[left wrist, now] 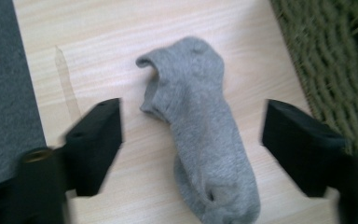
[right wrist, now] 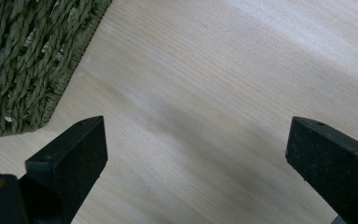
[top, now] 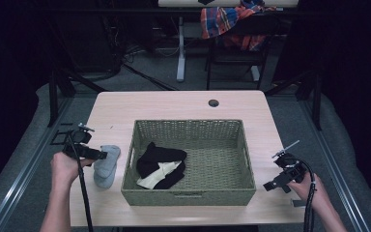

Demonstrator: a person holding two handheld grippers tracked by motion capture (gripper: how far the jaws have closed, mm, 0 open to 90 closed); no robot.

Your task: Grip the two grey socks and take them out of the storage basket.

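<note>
Lying flat on the table (top: 125,104), a grey sock (top: 106,165) sits just beside the woven basket (top: 188,195), off its 9 o'clock wall. In the left gripper view the sock (left wrist: 205,135) runs between the two black jaws, its near end cut off by the bottom edge; bare wood shows on both sides, so the jaws are spread wide and touch nothing. Left gripper (top: 96,155) hangs over the sock's 12 o'clock end in the high view; whether it touches the fabric there is hard to make out. Left hand (top: 65,166) holds it from 7 o'clock, cable trailing down to the frame bottom.

Basket wall (left wrist: 335,60) is blurred at 2 o'clock in the left gripper view; the table edge and grey floor show at 9 o'clock.

Inside the basket, a black garment (top: 157,159) with a cream piece (top: 157,178) is bunched toward the 9 o'clock side; folds hide what it is. The basket's 3 o'clock half is bare weave.

Right gripper (top: 282,181) is at the table's 4 o'clock area, apart from the basket, near the edge. Right gripper view: jaws spread wide over bare wood, basket corner (right wrist: 23,60) at 10 o'clock. Right hand (top: 314,191) is partly cut off at the bottom.

A plaid cloth (top: 229,21) drapes over a chair at 12 o'clock, beyond the table, dim and partly cropped.
</note>
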